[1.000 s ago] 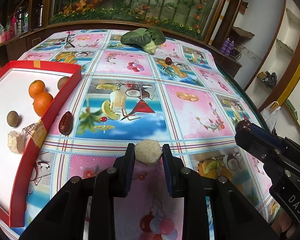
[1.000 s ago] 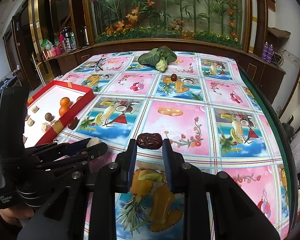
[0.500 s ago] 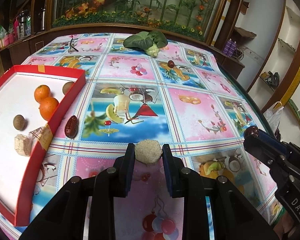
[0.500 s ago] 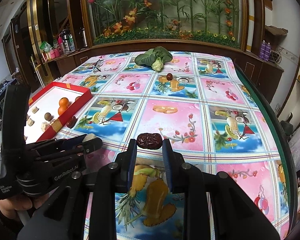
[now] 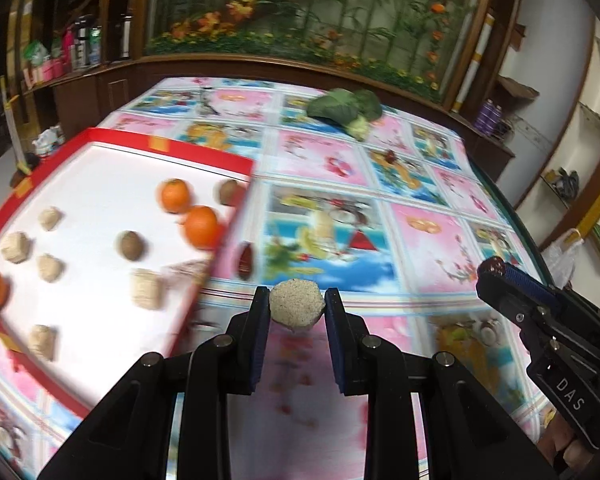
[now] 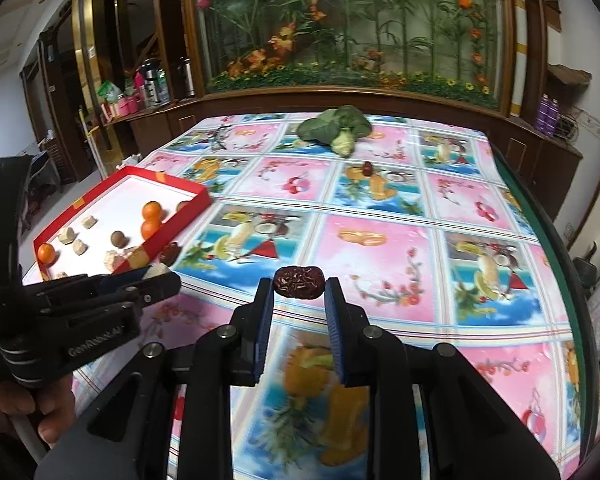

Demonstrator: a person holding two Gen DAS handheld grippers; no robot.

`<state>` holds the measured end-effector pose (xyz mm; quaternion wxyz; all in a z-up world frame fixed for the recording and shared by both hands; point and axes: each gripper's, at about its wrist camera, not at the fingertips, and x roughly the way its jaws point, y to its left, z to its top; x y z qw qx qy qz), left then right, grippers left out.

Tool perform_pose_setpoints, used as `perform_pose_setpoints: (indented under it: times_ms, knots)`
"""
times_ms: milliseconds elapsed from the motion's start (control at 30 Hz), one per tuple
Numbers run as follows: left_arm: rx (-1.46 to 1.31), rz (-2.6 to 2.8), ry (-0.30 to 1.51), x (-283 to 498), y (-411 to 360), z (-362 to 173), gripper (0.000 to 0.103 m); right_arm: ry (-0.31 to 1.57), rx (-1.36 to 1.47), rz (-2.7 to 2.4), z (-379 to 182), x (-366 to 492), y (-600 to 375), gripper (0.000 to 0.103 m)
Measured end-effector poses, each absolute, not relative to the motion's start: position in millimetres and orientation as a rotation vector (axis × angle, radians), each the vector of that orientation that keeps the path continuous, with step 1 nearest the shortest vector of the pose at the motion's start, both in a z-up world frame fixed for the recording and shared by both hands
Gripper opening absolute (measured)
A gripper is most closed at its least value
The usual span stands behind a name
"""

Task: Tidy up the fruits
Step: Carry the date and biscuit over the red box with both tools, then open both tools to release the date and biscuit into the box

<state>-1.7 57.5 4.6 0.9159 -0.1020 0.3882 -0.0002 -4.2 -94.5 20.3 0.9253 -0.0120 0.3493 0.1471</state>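
Observation:
My left gripper (image 5: 297, 307) is shut on a pale, grainy round cake (image 5: 297, 306), held above the tablecloth just right of the red tray (image 5: 172, 148). The tray holds oranges (image 5: 201, 227), brown nuts (image 5: 131, 245) and several pale cakes (image 5: 146, 290). A red date (image 5: 245, 264) lies on the cloth by the tray's right wall. My right gripper (image 6: 299, 283) is shut on a wrinkled dark red date (image 6: 299, 282), held above the cloth; it shows at the right of the left wrist view (image 5: 496, 272). The left gripper also shows in the right wrist view (image 6: 160, 276).
A green leafy vegetable (image 6: 338, 128) lies at the far end of the table, with another date (image 6: 367, 168) in front of it. The table's right edge (image 6: 556, 248) has a dark green rim. A wooden cabinet with bottles (image 6: 148, 84) stands at the back left.
The left gripper has swung left with the cake, so more of the tray is in its view, which is blurred. The right gripper has shifted slightly, still holding the date.

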Motion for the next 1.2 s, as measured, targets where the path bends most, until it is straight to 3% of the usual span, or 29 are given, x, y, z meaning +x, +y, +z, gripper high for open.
perform_pose_setpoints:
  times_ms: [467,1200]
  knots:
    - [-0.278,0.213,0.82,11,157,0,0.026,0.726,-0.124,0.481,23,26,2,0.028]
    - [-0.317,0.349,0.818,27,216,-4,0.026,0.789,-0.187,0.636,10,108,120,0.028]
